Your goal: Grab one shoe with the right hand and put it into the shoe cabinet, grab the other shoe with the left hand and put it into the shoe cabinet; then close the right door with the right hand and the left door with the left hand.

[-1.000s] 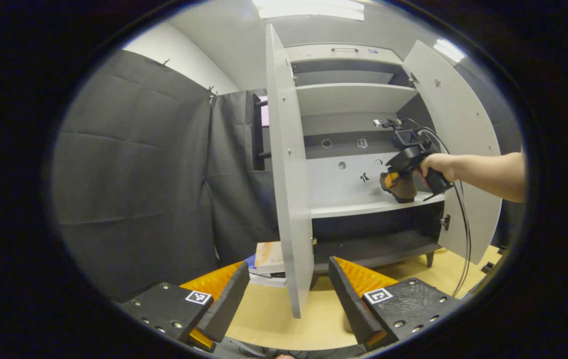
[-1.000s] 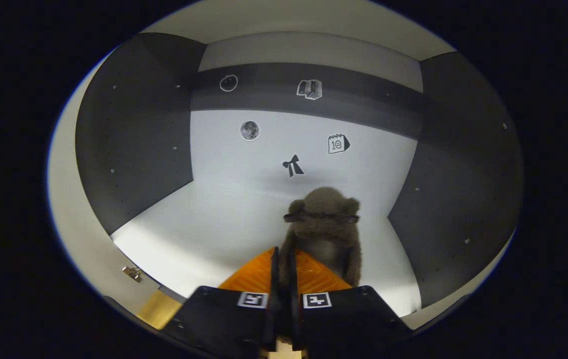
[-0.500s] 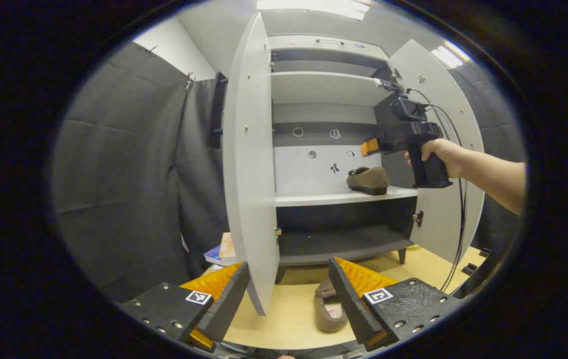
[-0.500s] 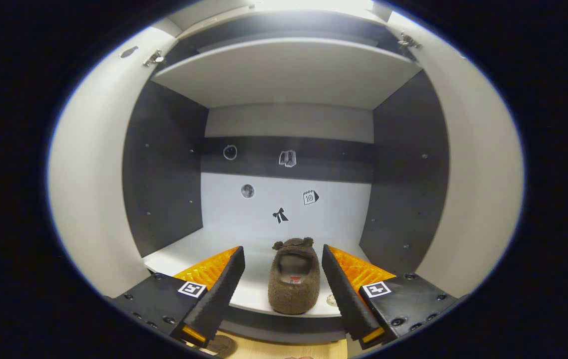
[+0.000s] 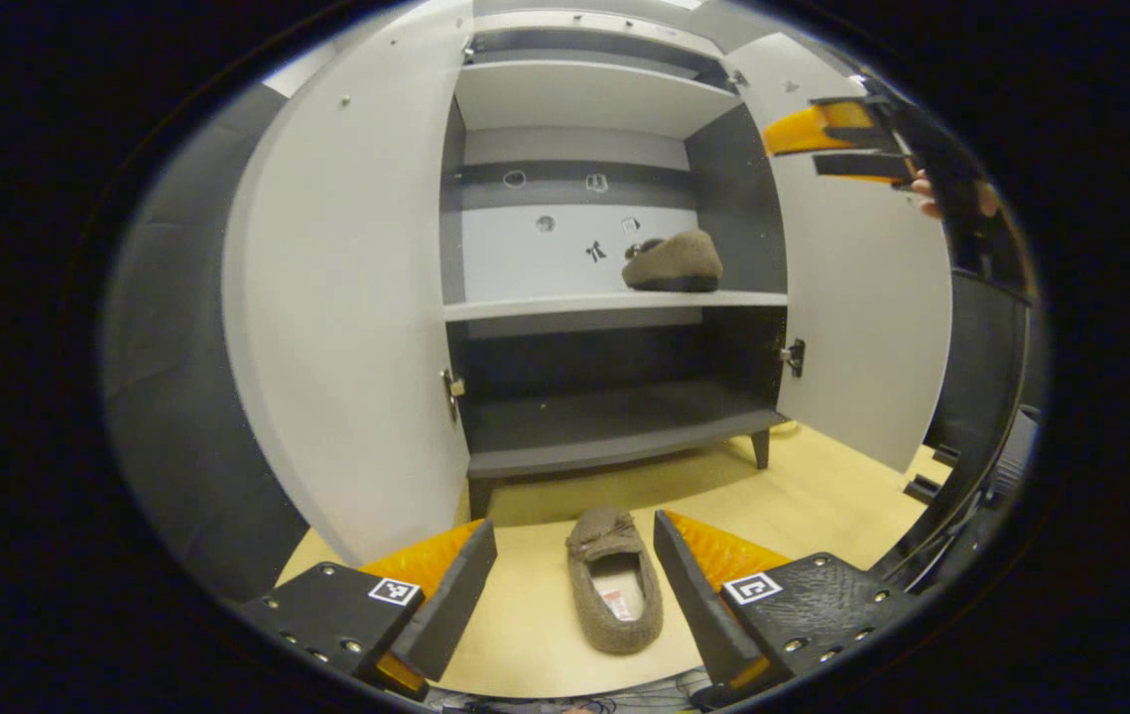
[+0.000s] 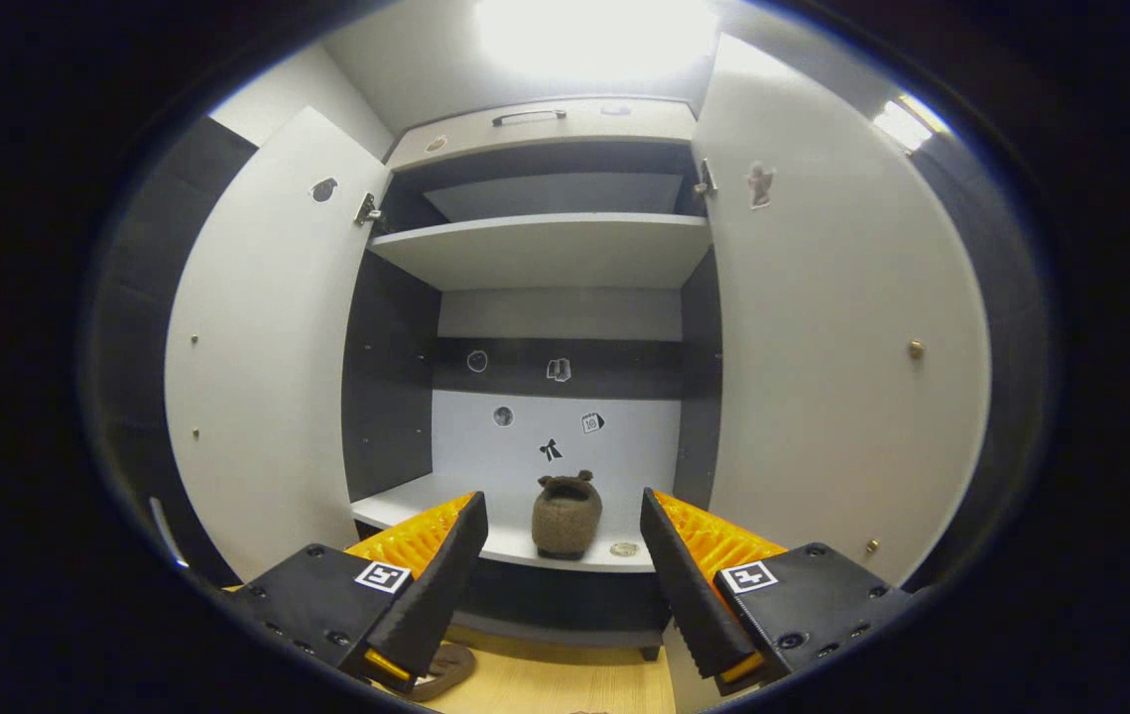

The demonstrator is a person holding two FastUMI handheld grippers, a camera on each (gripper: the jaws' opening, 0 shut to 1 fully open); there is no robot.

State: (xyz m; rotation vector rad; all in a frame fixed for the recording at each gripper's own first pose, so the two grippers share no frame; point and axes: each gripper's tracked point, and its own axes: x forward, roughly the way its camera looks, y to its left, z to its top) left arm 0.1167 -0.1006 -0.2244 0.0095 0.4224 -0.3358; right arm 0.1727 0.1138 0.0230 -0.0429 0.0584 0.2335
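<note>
A brown fuzzy shoe (image 5: 614,591) lies on the wooden floor, just ahead of my open left gripper (image 5: 572,585), whose fingers stand either side of it without touching. The other brown shoe (image 5: 672,264) (image 6: 566,515) rests on the right part of the cabinet's middle shelf (image 5: 545,305). My right gripper (image 6: 561,565) is open and empty, held back from the cabinet and facing that shelf; it also appears at the top right of the left gripper view (image 5: 837,139), with a hand behind it. Both white doors (image 5: 346,297) (image 6: 827,347) stand open.
The cabinet has an upper shelf (image 6: 545,248), a dark lower shelf (image 5: 604,421) and short legs on the wooden floor (image 5: 822,506). Black cloth (image 5: 163,377) hangs left of the cabinet. Part of the floor shoe (image 6: 445,670) peeks under my right gripper.
The right gripper let go of the shoe on the middle shelf, opened and drew back out of the cabinet. The left gripper swung down and right, bringing the floor shoe between its fingers.
</note>
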